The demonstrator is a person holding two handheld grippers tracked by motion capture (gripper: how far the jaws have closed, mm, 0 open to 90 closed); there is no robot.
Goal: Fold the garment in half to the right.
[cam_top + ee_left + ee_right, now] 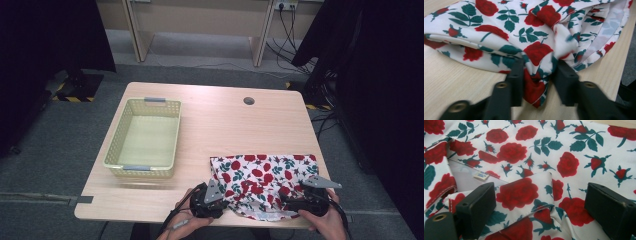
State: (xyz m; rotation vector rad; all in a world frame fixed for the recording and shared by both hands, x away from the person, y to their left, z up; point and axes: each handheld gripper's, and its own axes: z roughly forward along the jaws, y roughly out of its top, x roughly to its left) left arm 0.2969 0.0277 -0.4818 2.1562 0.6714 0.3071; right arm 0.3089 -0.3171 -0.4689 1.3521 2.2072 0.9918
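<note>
A white cloth with red roses and green leaves (265, 175) lies crumpled at the table's near right. My left gripper (226, 202) sits at the cloth's near left corner. In the left gripper view its jaws (537, 75) pinch a bunched fold of the cloth (499, 30) just above the tabletop. My right gripper (286, 200) rests at the cloth's near right side. Its jaws (539, 200) stand wide apart over the cloth (524, 152), with loose folds and a small label between them, untouched by the pads.
A pale yellow plastic basket (176, 135), with nothing in it, stands on the left half of the wooden table (225, 125). A round cable hole (249, 100) sits near the far edge. The cloth lies close to the table's near edge.
</note>
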